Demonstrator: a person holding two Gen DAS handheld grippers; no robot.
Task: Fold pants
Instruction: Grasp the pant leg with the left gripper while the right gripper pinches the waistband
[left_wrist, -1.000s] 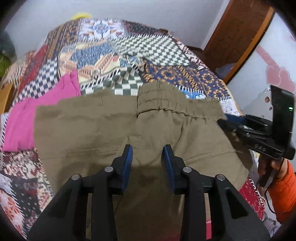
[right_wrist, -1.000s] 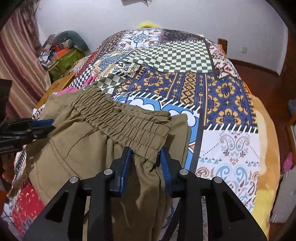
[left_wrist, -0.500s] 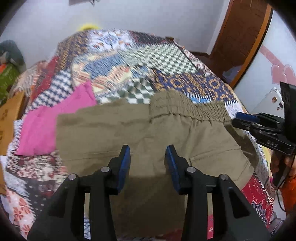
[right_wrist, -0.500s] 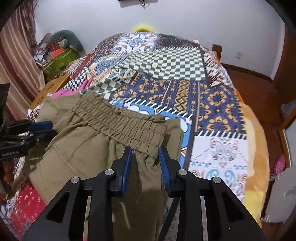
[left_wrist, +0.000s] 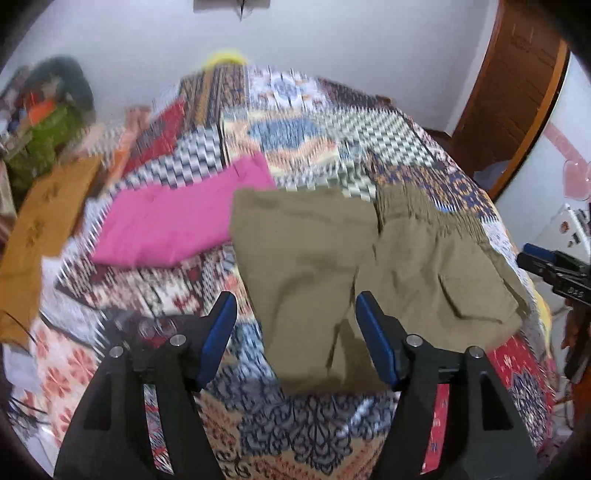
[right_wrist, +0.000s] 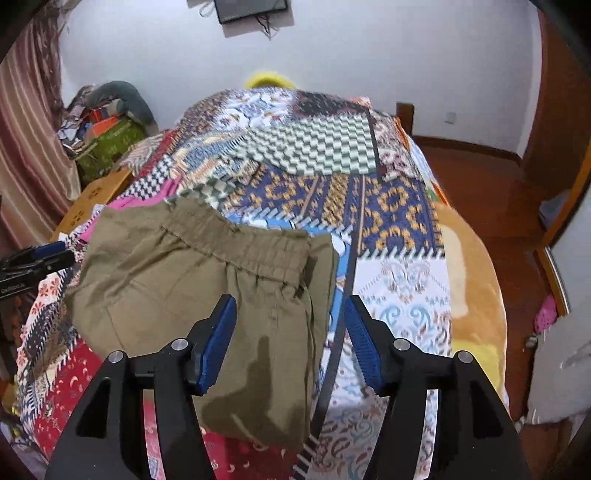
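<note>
While both tools were held just above the near edge of the bed, the olive pants (left_wrist: 332, 266) were found lying folded on the patterned quilt (right_wrist: 399, 280), long axis running left to right. The left gripper (left_wrist: 295, 332) was spread wide and empty, facing the bundle's middle. The right gripper (right_wrist: 290, 332), likewise wide and empty, faced the waistband (right_wrist: 236, 236) end and was judged nearer that right edge. A pink garment (left_wrist: 177, 229) lay far-left.
</note>
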